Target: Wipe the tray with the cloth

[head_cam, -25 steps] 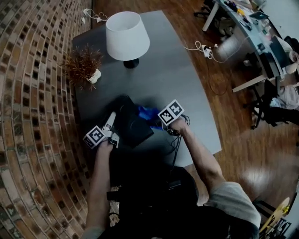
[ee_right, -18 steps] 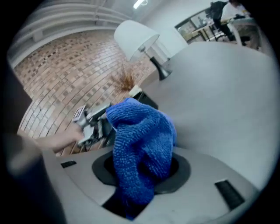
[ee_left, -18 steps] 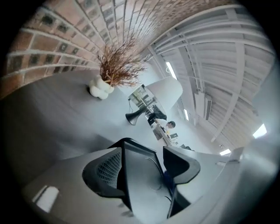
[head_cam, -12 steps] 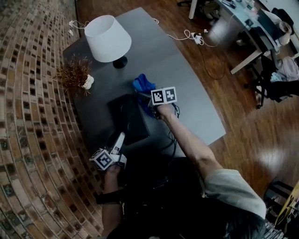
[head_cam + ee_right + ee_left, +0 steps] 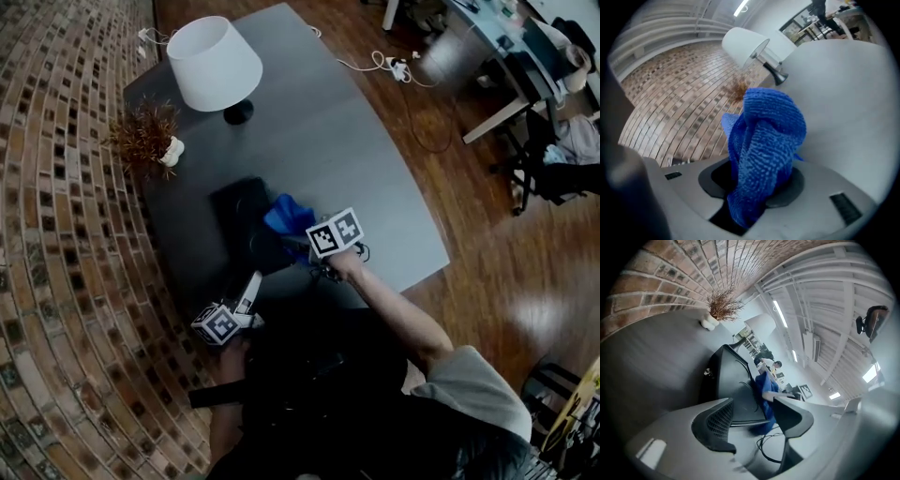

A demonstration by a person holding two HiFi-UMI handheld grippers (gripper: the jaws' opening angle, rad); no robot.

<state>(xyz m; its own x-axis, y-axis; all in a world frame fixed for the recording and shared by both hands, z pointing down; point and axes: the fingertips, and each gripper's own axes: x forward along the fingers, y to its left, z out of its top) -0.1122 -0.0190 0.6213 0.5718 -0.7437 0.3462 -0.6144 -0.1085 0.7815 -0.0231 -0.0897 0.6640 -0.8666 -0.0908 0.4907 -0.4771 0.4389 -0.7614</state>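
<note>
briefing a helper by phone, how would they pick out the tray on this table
Find the grey table beside the brick wall, with a white lamp at its far end. The tray lies toward the near edge: flat, black, the only dark slab there, next to a blue cloth.

The blue cloth [image 5: 764,154] is a nubbly, coarse-woven fabric with a matt pile, while the black tray [image 5: 234,211] at centre frame looks like smooth plastic with a faint sheen. The grey table [image 5: 375,159] is smooth and matt. The brick wall [image 5: 56,234] at left is rough, and the wooden floor [image 5: 497,272] at right is glossy.
</note>
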